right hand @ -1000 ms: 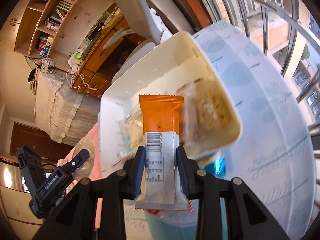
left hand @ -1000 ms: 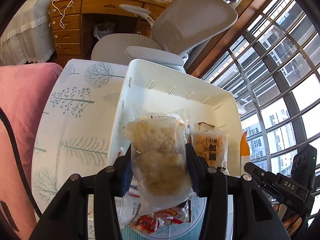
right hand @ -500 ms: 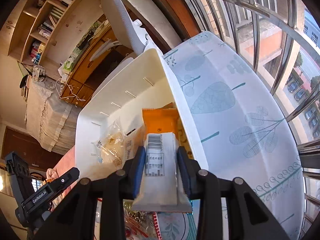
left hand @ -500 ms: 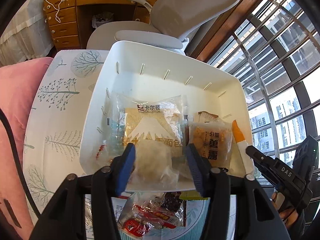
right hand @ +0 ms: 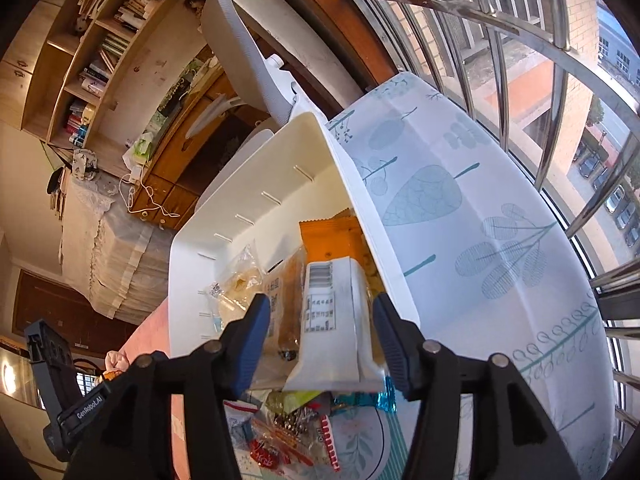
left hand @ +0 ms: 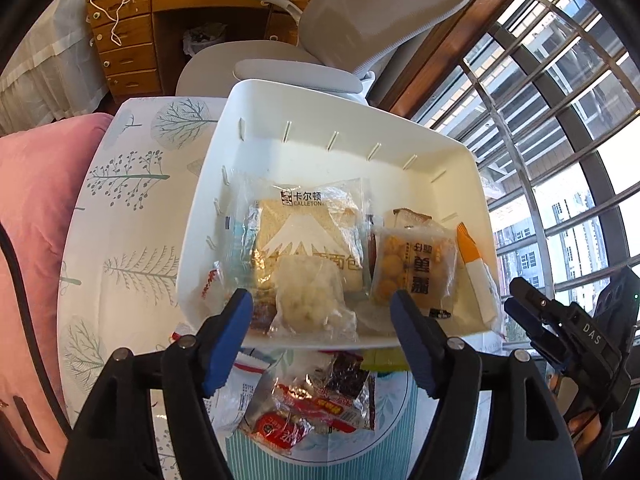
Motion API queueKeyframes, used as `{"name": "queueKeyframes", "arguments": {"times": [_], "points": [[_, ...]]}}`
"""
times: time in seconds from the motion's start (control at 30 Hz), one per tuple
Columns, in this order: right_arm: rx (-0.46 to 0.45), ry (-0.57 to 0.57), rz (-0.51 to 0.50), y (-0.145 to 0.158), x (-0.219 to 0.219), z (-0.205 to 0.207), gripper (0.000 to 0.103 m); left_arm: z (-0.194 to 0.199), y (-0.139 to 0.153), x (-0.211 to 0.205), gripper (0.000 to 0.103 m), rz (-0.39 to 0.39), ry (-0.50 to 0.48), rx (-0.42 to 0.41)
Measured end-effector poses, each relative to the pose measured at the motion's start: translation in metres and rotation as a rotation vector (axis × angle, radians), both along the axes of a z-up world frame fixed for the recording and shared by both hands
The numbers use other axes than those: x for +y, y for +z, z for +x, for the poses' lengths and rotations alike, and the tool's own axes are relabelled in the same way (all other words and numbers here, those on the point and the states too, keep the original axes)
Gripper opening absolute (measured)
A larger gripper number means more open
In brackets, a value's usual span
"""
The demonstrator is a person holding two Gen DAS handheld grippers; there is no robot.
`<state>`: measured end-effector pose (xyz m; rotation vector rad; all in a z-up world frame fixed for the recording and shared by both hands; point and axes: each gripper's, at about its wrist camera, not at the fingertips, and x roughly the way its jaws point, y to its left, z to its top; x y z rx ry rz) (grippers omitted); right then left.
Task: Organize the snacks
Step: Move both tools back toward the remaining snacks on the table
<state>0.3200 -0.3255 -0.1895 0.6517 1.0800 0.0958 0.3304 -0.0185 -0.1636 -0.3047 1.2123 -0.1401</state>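
My left wrist camera looks down along my jaws, close above the white bin (left hand: 448, 160). My right one faces it from the window side; both share the bin (right hand: 192, 264) and each other's gripper.

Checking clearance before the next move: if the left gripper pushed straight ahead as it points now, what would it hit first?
Probably the clear-wrapped pale snack lying between its open jaws at the white bin's near edge, though depth is unclear.
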Motion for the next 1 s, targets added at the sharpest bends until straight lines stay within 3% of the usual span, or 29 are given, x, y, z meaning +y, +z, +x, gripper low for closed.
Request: {"name": "queueKeyframes", "arguments": {"times": [0.37, 0.8, 1.0], "points": [[-0.044, -0.007, 0.005, 0.023, 0.024, -0.055, 0.058, -0.053, 0.019, 0.024, 0.072, 0.034, -0.089, -0.031], [-0.044, 0.049, -0.043, 0.02, 0.098, -0.124, 0.06, -0.107, 0.018, 0.075, 0.077, 0.025, -0.181, -0.013], [-0.05, 0.078, -0.092, 0.019, 0.135, -0.149, 0.068, -0.113, 0.016, 0.094, 0.078, 0.018, -0.229, -0.007]]}}
